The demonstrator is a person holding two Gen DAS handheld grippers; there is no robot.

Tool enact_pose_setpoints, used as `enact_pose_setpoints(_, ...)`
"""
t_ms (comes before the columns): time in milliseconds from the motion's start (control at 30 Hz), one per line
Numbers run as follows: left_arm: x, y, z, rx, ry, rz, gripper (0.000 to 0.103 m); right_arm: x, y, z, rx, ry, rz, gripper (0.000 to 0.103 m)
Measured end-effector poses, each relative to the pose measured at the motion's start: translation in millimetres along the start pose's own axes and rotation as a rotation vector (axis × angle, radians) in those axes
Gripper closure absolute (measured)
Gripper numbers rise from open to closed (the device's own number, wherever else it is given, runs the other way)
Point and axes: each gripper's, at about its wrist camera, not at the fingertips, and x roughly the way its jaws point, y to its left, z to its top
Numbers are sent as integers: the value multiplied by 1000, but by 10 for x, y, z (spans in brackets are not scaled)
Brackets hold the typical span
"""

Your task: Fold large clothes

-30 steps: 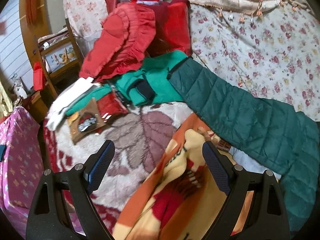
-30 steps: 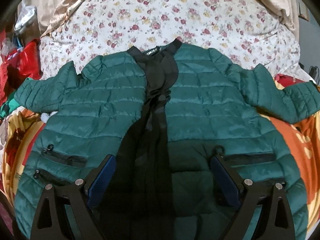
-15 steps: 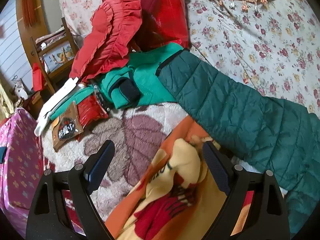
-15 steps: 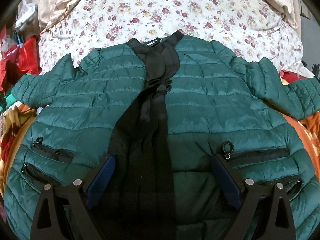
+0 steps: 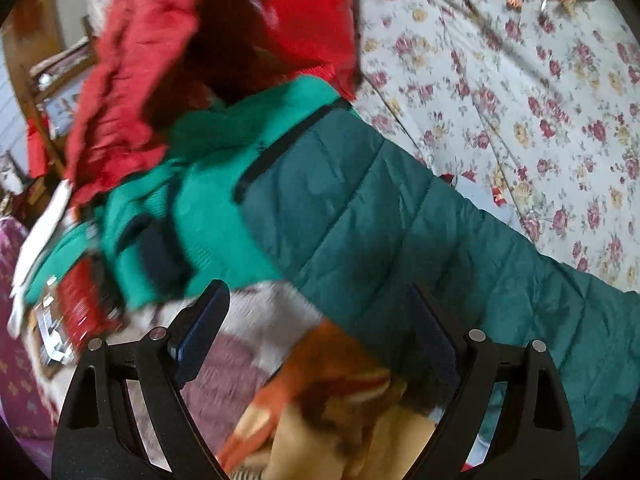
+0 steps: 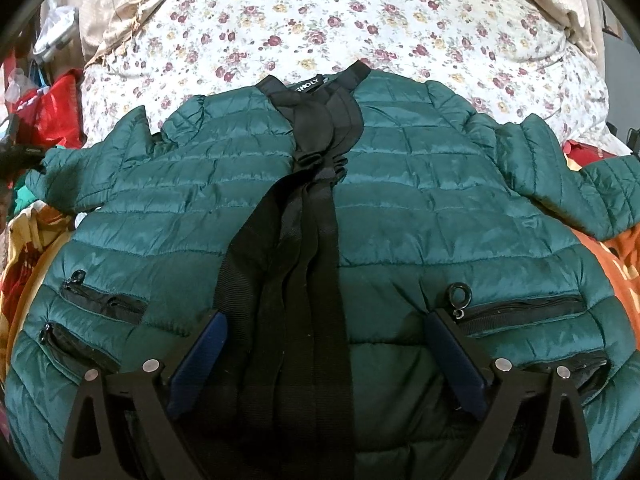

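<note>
A dark green quilted puffer jacket (image 6: pixel 420 200) lies front up and spread flat on the bed, its black lining strip running down the middle and both sleeves stretched outward. My right gripper (image 6: pixel 324 320) is open and empty, just above the jacket's lower front. In the left wrist view the jacket's sleeve (image 5: pixel 380 224) runs diagonally from its black cuff to the lower right. My left gripper (image 5: pixel 318 292) is open and empty, close over the sleeve's near edge.
A floral sheet (image 6: pixel 320 16) covers the bed behind the jacket. A bright green knit (image 5: pixel 208 200) and red garments (image 5: pixel 132 80) are piled by the sleeve cuff. An orange and yellow patterned blanket (image 5: pixel 340 408) lies under the left gripper. A wooden chair (image 5: pixel 52 92) stands at far left.
The left gripper has moved forward and closer to the sleeve, which now fills more of its view. The right gripper has moved closer over the jacket's front. Both stay open.
</note>
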Motion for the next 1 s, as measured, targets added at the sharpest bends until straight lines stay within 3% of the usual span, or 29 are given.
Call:
enact_pose_setpoints(167, 363, 13, 126, -32, 66, -40, 13, 13, 12, -1, -8, 8, 5, 2)
enact_pose_setpoints(367, 484, -177, 130, -22, 26, 55, 5, 26, 27, -3, -17, 12, 2, 0)
enact_pose_setpoints(400, 481, -211, 122, -11, 19, 76, 11, 28, 27, -5, -19, 13, 1, 0)
enact_pose_setpoints(433, 462, -257, 110, 5, 3, 111, 29, 31, 28, -5, -21, 14, 2, 0)
enact_pose_setpoints(467, 425, -307, 91, 23, -20, 148, 37, 34, 31, -5, -23, 14, 0, 0)
enact_pose_setpoints(533, 343, -412, 53, 74, -42, 175, 73, 38, 30, -3, -25, 14, -2, 0)
enact_pose_setpoints(600, 255, -486, 3, 125, -37, 138, 90, 45, 27, 1, -26, 14, -2, 0)
enact_pose_setpoints(733, -111, -621, -93, 150, -103, 113, 90, 41, 26, -4, -27, 13, 1, 0)
enact_pose_setpoints(1000, -1141, -1019, -473, 255, -202, -94, 91, 46, 0, 1, -15, 12, 20, 0)
